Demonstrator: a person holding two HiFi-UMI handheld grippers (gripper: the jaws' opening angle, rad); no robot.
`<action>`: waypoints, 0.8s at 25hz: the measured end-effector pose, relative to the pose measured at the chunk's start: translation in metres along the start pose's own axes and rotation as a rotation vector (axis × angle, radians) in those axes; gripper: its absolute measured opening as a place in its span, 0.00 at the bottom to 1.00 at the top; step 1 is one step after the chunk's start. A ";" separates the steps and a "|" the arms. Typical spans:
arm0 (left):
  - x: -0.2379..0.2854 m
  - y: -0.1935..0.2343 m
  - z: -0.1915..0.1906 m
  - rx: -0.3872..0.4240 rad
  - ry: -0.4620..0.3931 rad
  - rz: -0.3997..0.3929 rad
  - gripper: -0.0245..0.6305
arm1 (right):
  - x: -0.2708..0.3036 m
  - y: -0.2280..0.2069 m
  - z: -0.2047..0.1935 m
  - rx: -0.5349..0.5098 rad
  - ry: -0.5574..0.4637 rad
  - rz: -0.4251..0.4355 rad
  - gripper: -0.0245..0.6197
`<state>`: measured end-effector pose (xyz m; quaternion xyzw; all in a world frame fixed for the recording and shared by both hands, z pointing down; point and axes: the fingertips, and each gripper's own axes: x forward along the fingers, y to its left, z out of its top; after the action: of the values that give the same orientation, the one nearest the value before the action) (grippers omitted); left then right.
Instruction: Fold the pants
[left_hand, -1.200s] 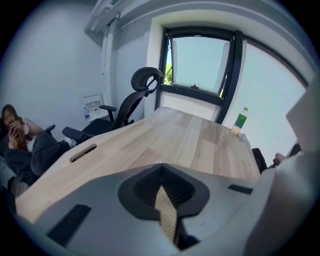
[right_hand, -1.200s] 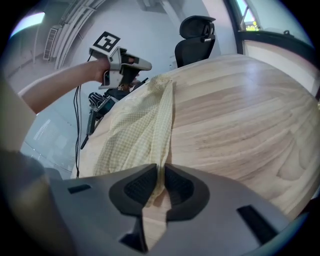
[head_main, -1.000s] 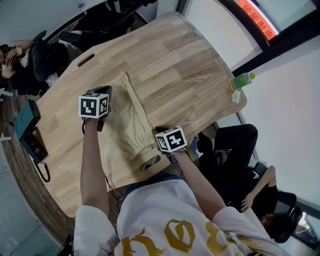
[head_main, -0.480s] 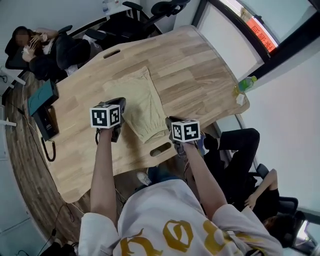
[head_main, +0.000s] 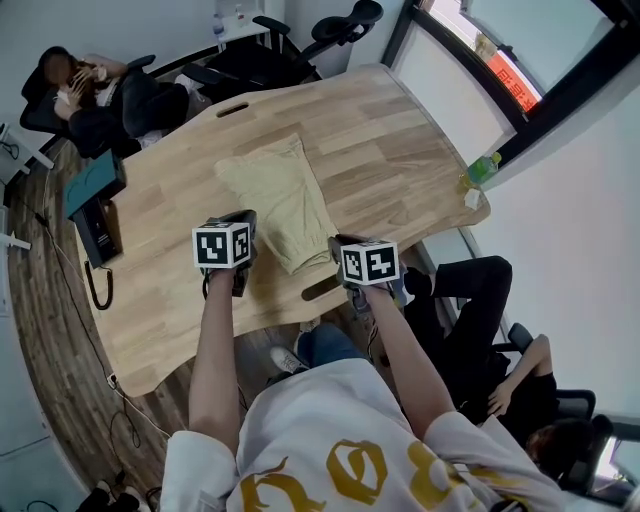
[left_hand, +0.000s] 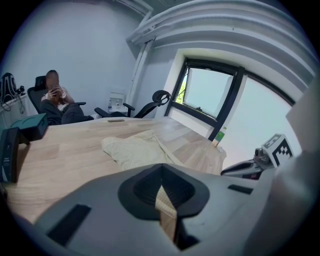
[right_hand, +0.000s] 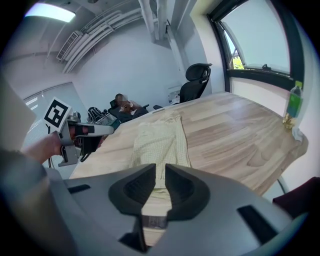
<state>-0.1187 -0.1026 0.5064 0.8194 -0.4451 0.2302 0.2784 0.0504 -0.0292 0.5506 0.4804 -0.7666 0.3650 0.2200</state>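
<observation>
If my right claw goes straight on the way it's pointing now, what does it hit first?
Most likely the near end of the pants, lying on the table straight ahead of the right claw. Depth is unclear, so it might touch bare table just before them.

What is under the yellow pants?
The pants lie flat on the wooden table, and its top shows all around them. The cloth covers the patch right underneath, so anything thin hiding there cannot be seen.
</observation>
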 end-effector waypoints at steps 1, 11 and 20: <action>0.000 -0.002 -0.004 0.000 0.008 -0.001 0.05 | -0.001 0.002 0.001 -0.001 -0.002 0.006 0.13; 0.007 -0.018 -0.030 -0.069 0.065 0.009 0.05 | 0.015 0.003 0.001 -0.025 0.047 0.116 0.15; 0.015 -0.023 -0.064 -0.142 0.112 0.037 0.05 | 0.024 0.017 0.008 -0.171 0.040 0.313 0.22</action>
<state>-0.0997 -0.0591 0.5574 0.7749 -0.4593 0.2485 0.3561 0.0244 -0.0441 0.5560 0.3273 -0.8558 0.3377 0.2155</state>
